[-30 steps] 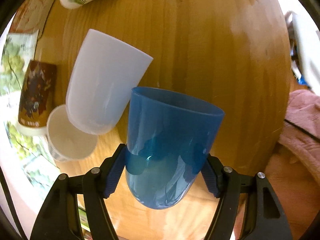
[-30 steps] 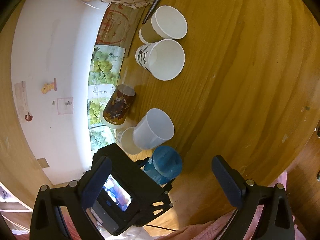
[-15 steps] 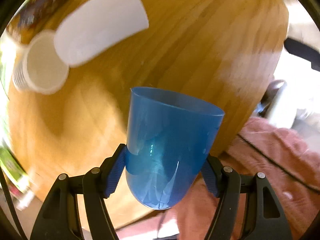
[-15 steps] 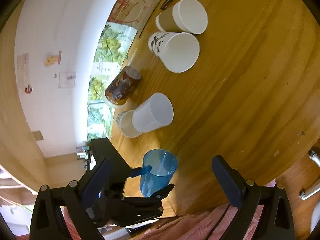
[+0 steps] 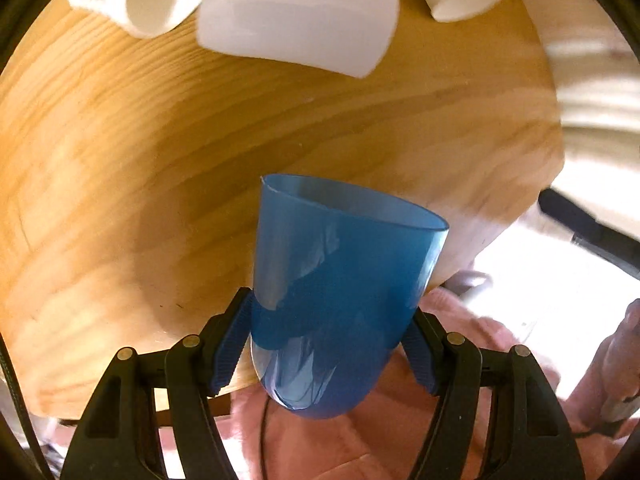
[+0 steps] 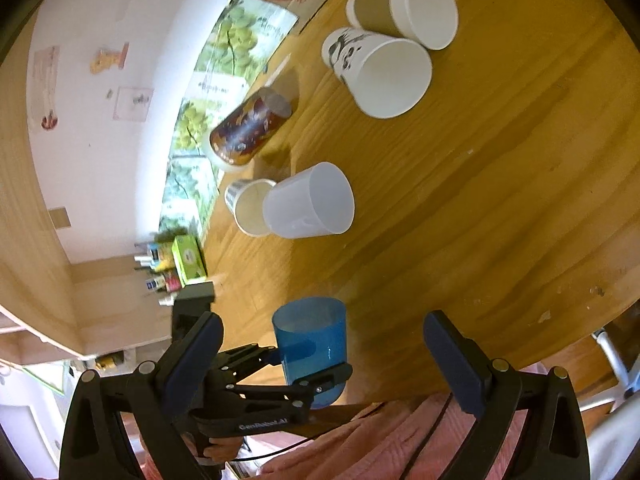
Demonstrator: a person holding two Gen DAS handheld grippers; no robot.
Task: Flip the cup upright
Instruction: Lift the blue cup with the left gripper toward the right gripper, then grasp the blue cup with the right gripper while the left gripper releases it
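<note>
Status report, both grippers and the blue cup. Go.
Left gripper shut on blue cup, mouth up, above table edge. Right gripper open, empty. Translucent white cup beyond, apart.

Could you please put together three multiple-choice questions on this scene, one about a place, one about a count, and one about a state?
1. Where is the translucent blue plastic cup?
A. Lying on the round wooden table
B. Held off the table in the left claw
C. Stacked inside a white cup

2. In the right wrist view, how many cups on the wooden table stand with their base up?
A. One
B. Three
C. None

3. What is the state of the right claw?
A. Shut on the blue cup
B. Shut on a paper cup
C. Open, holding nothing

Answers:
1 B: the left claw has a pad on each side of the cup near the table's near edge.
2 A: only the dark patterned paper cup shows its base upward.
3 C: its fingers are wide apart and touch nothing.
</note>
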